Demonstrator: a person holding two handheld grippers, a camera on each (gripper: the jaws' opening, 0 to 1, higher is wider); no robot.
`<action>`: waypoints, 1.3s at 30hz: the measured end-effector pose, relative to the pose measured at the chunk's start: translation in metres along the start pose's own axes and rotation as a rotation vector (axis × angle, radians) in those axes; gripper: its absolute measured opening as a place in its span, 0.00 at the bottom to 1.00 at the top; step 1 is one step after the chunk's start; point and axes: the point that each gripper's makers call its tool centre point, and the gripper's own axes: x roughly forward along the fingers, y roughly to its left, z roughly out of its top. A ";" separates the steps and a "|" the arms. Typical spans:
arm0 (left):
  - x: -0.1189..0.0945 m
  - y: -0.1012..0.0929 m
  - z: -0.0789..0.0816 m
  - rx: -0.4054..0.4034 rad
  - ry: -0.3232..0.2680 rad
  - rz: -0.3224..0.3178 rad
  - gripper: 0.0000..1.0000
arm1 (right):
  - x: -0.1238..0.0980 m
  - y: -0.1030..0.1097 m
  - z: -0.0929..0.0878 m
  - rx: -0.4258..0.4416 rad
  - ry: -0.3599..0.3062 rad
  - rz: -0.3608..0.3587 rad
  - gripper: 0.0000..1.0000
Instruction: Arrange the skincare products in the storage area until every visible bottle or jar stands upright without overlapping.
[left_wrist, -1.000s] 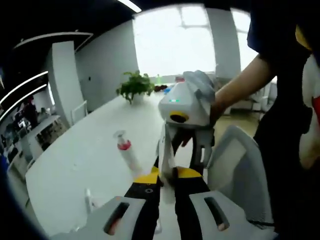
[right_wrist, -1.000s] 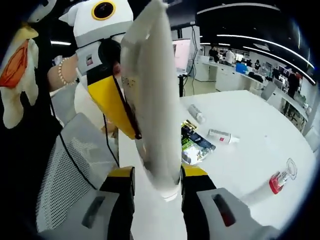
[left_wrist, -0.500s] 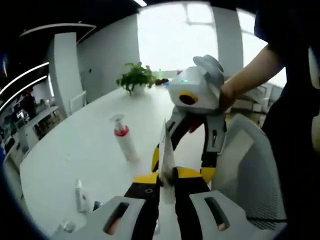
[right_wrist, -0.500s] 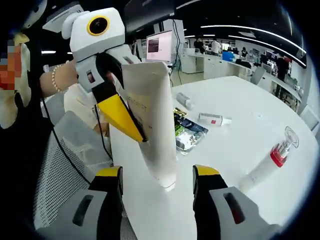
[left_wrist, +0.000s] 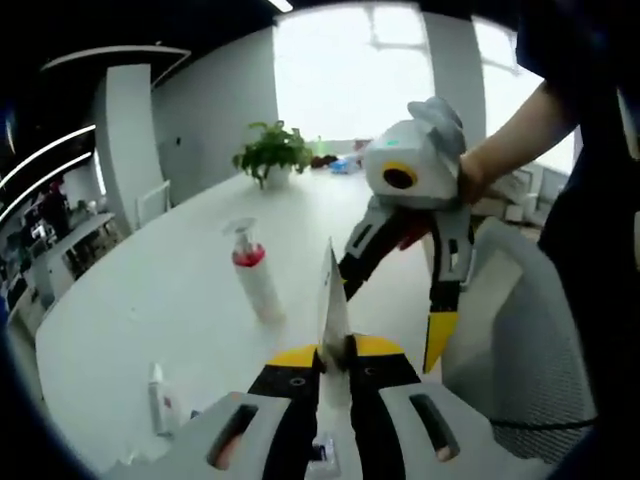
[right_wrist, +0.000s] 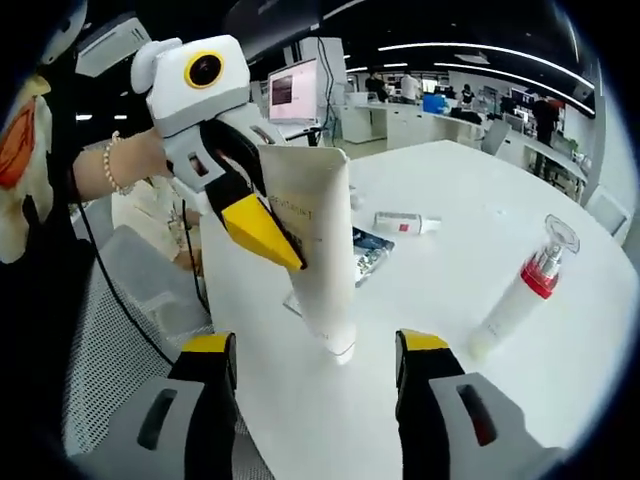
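Retreating right claw (right_wrist: 312, 350), tube (right_wrist: 318, 240) released.

Bare tabletop (right_wrist: 560, 400) lies open between the tube (right_wrist: 318, 250) and the pump bottle (right_wrist: 520, 295). Behind the tube, packets (right_wrist: 365, 255) and a lying bottle (right_wrist: 405, 222) crowd the way; the left gripper (right_wrist: 285, 250) blocks its left side.

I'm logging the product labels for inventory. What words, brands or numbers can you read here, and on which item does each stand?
White tube, held by the left tool: faint line of print near its top, too blurred to read.
Small bottle lying on the table: red label patch, no legible text.
Pump bottle: no readable text.
Dark packets behind the tube: print illegible.
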 end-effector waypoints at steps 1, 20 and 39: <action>0.003 0.004 0.000 0.002 0.001 -0.001 0.11 | -0.001 -0.002 -0.002 0.006 0.000 -0.009 0.70; 0.045 0.044 0.004 0.083 -0.059 -0.053 0.11 | -0.013 -0.022 -0.025 0.109 0.009 -0.101 0.79; 0.060 0.094 0.012 0.084 -0.165 -0.088 0.12 | -0.020 -0.023 -0.044 0.154 0.049 -0.127 0.79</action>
